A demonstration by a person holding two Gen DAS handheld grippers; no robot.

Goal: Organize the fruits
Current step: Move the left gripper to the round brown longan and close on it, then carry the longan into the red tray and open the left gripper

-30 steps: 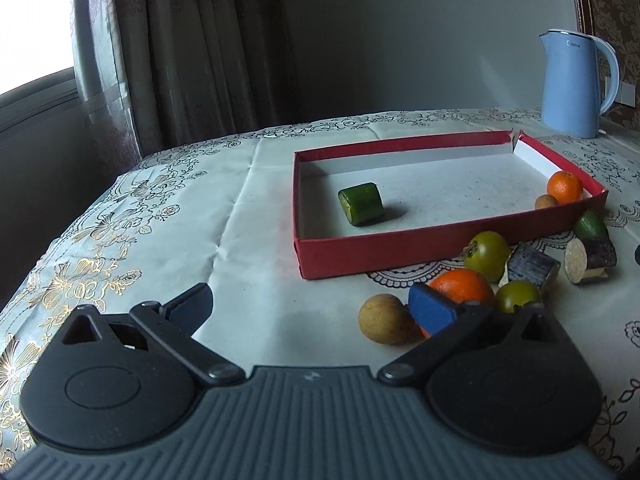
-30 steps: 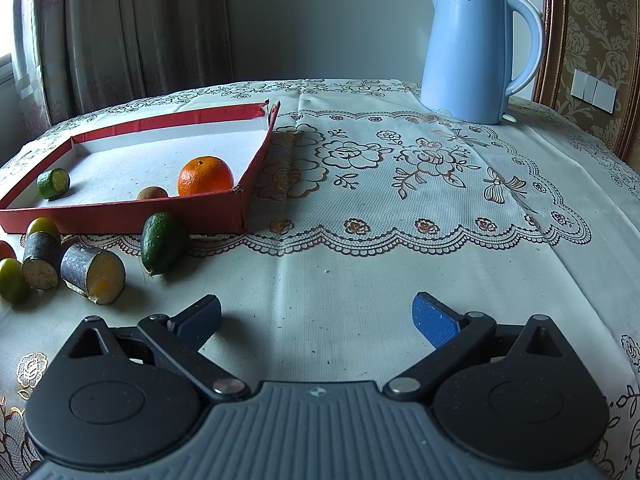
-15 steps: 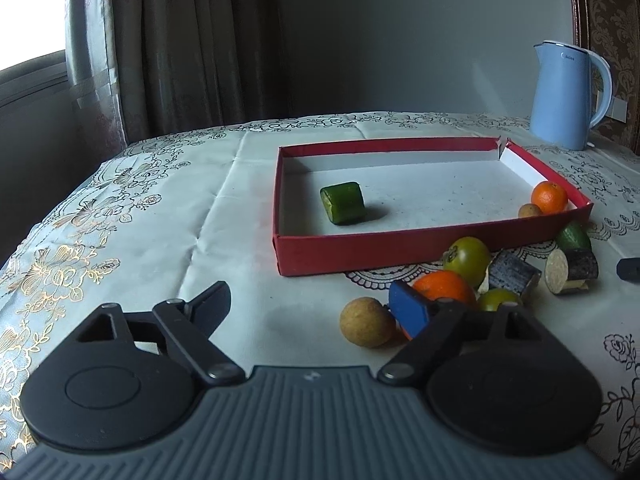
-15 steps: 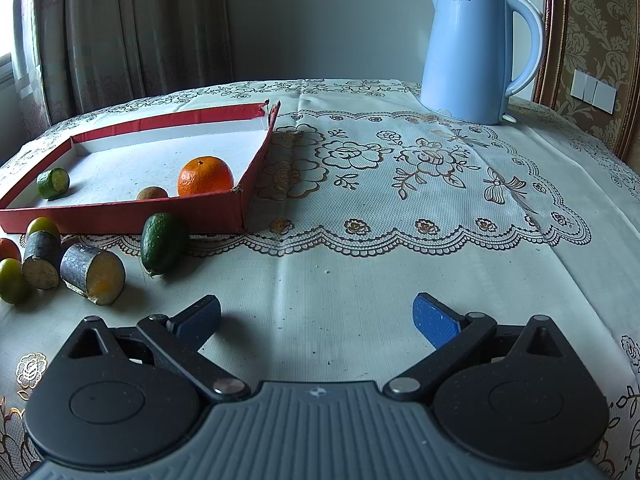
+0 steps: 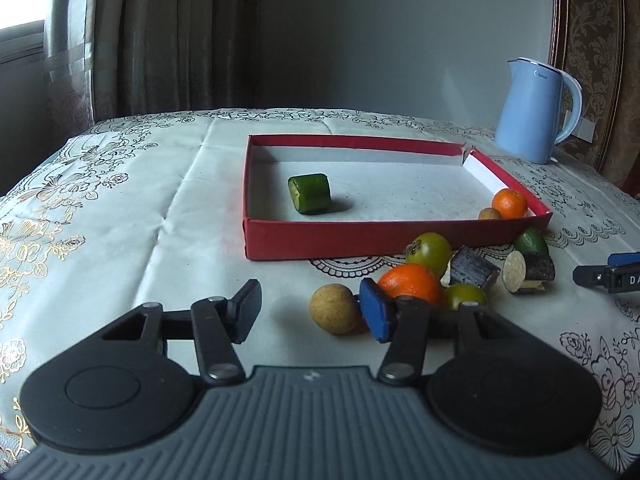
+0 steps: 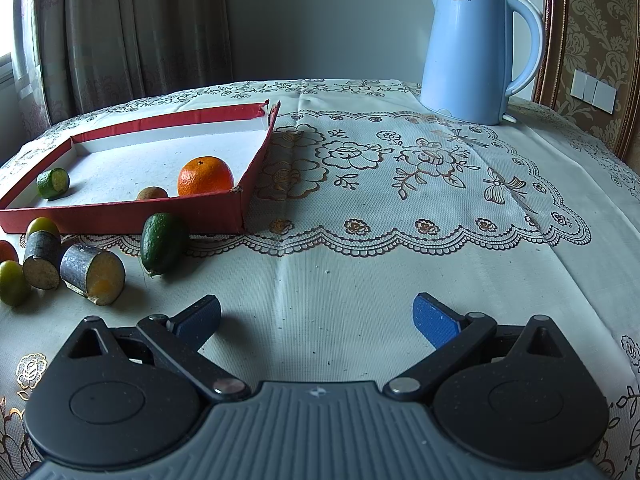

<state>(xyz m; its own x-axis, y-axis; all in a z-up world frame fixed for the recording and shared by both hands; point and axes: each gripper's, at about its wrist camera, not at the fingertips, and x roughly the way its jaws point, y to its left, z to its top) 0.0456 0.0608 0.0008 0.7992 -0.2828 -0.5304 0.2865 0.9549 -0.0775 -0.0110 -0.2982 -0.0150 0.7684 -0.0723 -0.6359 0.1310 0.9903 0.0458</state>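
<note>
A red tray (image 5: 360,236) holds a green cucumber piece (image 5: 310,193), a small orange (image 5: 509,203) and a small brown fruit (image 5: 489,213). In front of it lie a tan round fruit (image 5: 334,309), an orange (image 5: 408,283), two green tomatoes (image 5: 430,251), two dark cut cylinders (image 5: 528,271) and an avocado (image 5: 531,241). My left gripper (image 5: 312,312) is open and empty, low over the cloth, the tan fruit just inside its right finger. My right gripper (image 6: 316,316) is open and empty, right of the avocado (image 6: 162,242) and tray (image 6: 120,216).
A light blue kettle (image 6: 472,52) stands at the back right of the table. The table has a lace-patterned cloth (image 6: 400,200). Curtains hang behind on the left. The right gripper's finger shows at the right edge of the left wrist view (image 5: 608,274).
My left gripper has dropped lower and swung right toward the loose fruit, still open. The right gripper has not moved.
</note>
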